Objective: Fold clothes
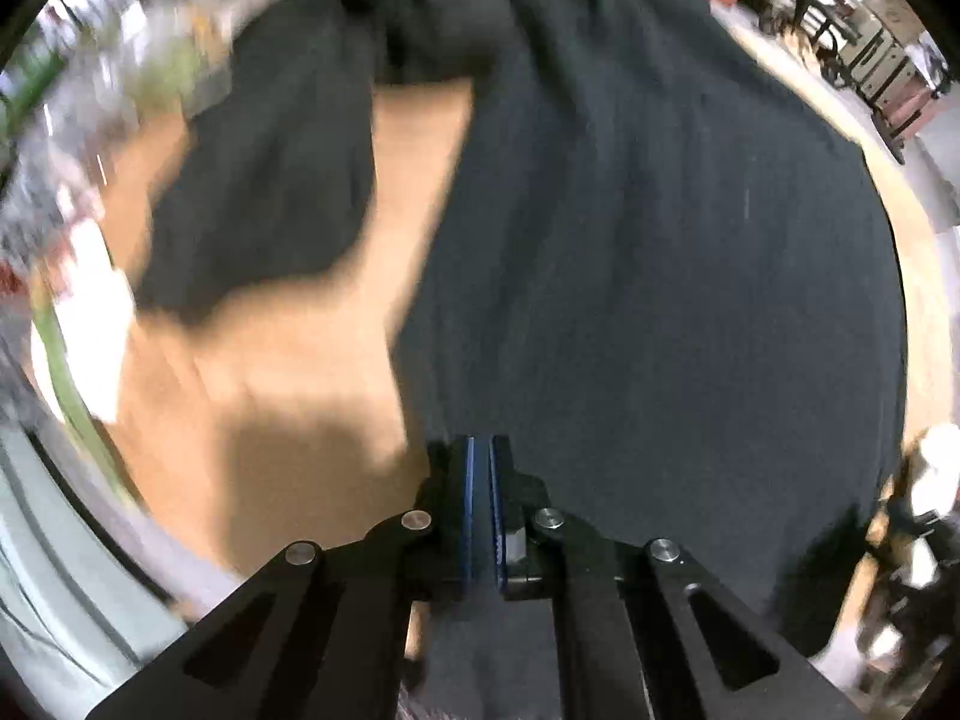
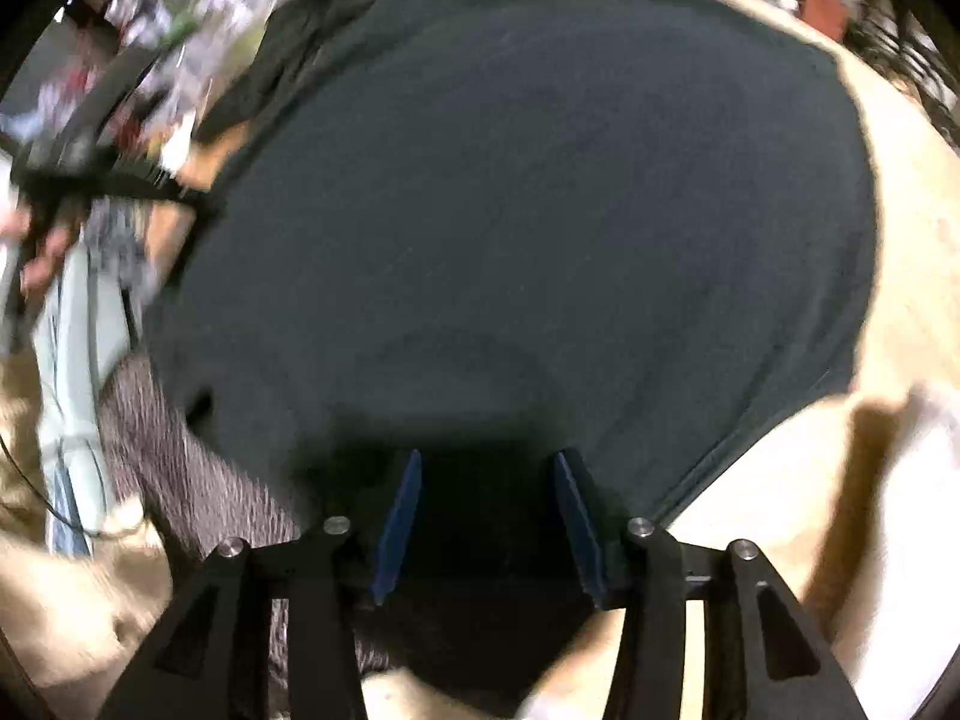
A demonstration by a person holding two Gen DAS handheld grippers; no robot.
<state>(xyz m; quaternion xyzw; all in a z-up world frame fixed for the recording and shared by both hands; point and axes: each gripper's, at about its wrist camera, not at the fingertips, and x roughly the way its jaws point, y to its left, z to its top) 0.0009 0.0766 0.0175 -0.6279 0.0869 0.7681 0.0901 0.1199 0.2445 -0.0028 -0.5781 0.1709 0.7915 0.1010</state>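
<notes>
A dark grey T-shirt (image 1: 660,240) lies spread on a wooden table (image 1: 288,360), with one sleeve (image 1: 264,192) out to the left. My left gripper (image 1: 481,450) is shut at the shirt's near left edge; the blue pads are pressed together, and I cannot tell whether cloth is pinched between them. In the right wrist view the same shirt (image 2: 528,210) fills the frame. My right gripper (image 2: 487,462) is open, its blue pads wide apart just above the shirt's near hem. Both views are motion-blurred.
The bare table shows to the right of the shirt (image 2: 900,252). A brown-grey striped cloth (image 2: 180,450) lies at the lower left of the right view. Blurred room clutter and furniture (image 1: 870,60) ring the table's far edge.
</notes>
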